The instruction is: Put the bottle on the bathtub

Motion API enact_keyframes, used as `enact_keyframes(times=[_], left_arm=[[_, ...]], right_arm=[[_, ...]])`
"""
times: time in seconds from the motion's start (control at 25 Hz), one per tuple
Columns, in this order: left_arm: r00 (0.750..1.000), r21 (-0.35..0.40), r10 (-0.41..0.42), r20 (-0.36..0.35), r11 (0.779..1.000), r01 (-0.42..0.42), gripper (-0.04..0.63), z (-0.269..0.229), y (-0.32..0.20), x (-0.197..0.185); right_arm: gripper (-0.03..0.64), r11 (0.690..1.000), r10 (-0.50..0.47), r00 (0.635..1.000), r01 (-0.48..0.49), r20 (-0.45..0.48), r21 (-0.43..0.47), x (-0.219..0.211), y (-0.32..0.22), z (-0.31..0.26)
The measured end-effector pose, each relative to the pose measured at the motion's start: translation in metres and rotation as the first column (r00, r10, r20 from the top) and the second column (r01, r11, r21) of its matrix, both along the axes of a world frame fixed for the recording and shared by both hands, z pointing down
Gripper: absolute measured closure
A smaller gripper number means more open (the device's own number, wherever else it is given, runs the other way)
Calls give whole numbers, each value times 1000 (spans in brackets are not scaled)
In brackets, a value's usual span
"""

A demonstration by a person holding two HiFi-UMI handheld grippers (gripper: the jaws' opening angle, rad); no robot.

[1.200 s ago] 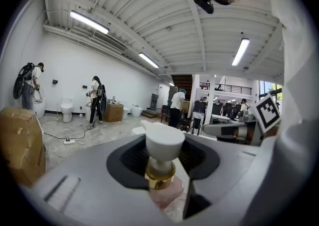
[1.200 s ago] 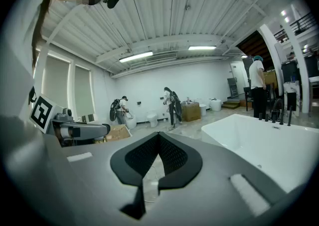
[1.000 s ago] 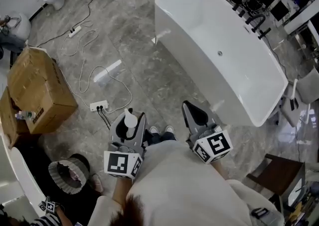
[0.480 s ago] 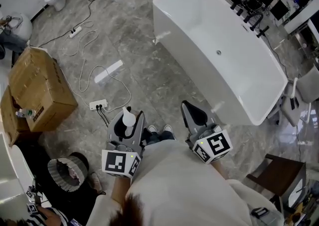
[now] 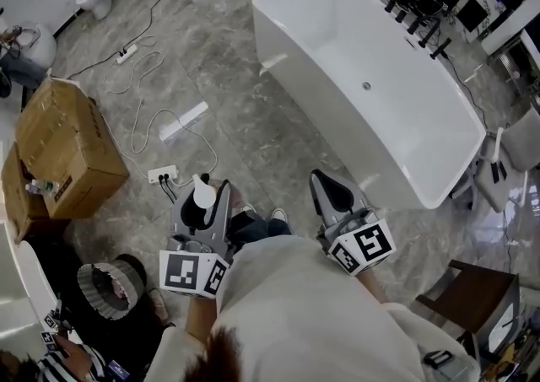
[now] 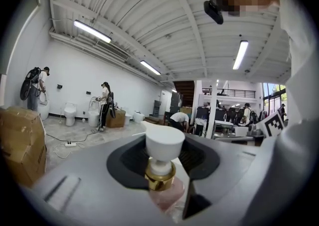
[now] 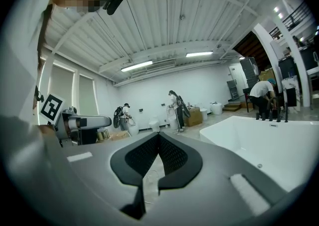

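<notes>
A bottle (image 5: 202, 193) with a white pump cap, gold collar and pink body stands upright between the jaws of my left gripper (image 5: 202, 201), which is shut on it. In the left gripper view the bottle (image 6: 162, 157) rises in the middle of the left gripper (image 6: 163, 167). My right gripper (image 5: 330, 192) is held beside it, a little to the right, shut with nothing in it; its pads meet in the right gripper view, where the right gripper (image 7: 158, 145) points past the tub. The white bathtub (image 5: 405, 110) stands ahead and to the right, the same bathtub (image 7: 259, 145) close by.
A cardboard box (image 5: 63, 148) sits at the left, with a power strip (image 5: 165, 175) and cables on the grey floor. Black taps (image 5: 419, 22) stand behind the tub. A person with a hat (image 5: 110, 289) crouches at lower left. A dark stool (image 5: 472, 287) is at the right.
My left gripper has shifted a little to the left with the bottle still in it. The right gripper has stayed where it was.
</notes>
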State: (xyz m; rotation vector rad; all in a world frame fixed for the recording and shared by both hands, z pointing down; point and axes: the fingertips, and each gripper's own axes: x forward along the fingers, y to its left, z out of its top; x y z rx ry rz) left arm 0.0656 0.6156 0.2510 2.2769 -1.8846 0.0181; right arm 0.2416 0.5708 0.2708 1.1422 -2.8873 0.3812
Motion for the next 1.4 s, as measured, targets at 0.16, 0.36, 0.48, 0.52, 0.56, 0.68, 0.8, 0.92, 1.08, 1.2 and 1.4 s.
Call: enact_keyframes(times=[0.16, 0.36, 0.48, 0.52, 0.56, 0.68, 0.8, 0.92, 1.08, 1.2, 1.4], left_arm=[[1000, 5, -1, -9, 1000, 1, 394, -4, 1, 1], [1000, 8, 6, -6, 1000, -6, 394, -7, -4, 2], [1000, 6, 14, -10, 1000, -14, 394, -7, -11, -3], [1000, 5, 16, -12, 1000, -16, 394, -6, -14, -6], [1000, 3, 17, -15, 1000, -17, 394, -5, -16, -10], [999, 0, 20, -26, 1000, -20, 393, -1, -27, -24], [999, 1, 25, -35, 1000, -25, 394, -1, -42, -39], [999, 0, 30, -34, 1000, -30, 393, -5, -57, -60], [999, 9, 28, -19, 1000, -28, 393, -7, -79, -96], [1000, 8, 22, -12, 1000, -22, 393, -6, -96, -120], [1000, 12, 23, -3, 1000, -23, 393, -5, -115, -149]], right_arm=[[618, 1000, 26, 1000, -26, 14, -10, 11, 3, 3], [618, 999, 34, 999, -34, 6, -27, 14, 2, 6], [618, 999, 37, 999, -37, -4, -33, 8, -3, 7], [618, 999, 39, 999, -40, -5, -35, 5, -5, 7], [618, 998, 42, 999, -42, -6, -36, 1, -8, 7], [618, 998, 49, 999, -49, -12, -38, -12, -19, 7], [618, 998, 59, 998, -60, -23, -37, -26, -33, 5], [618, 996, 76, 997, -77, -24, -36, -43, -48, 0], [618, 997, 77, 997, -78, -20, -13, -75, -73, -9], [618, 997, 77, 997, -77, -19, -10, -97, -91, -9], [618, 997, 76, 997, -76, -23, -11, -125, -107, -7]])
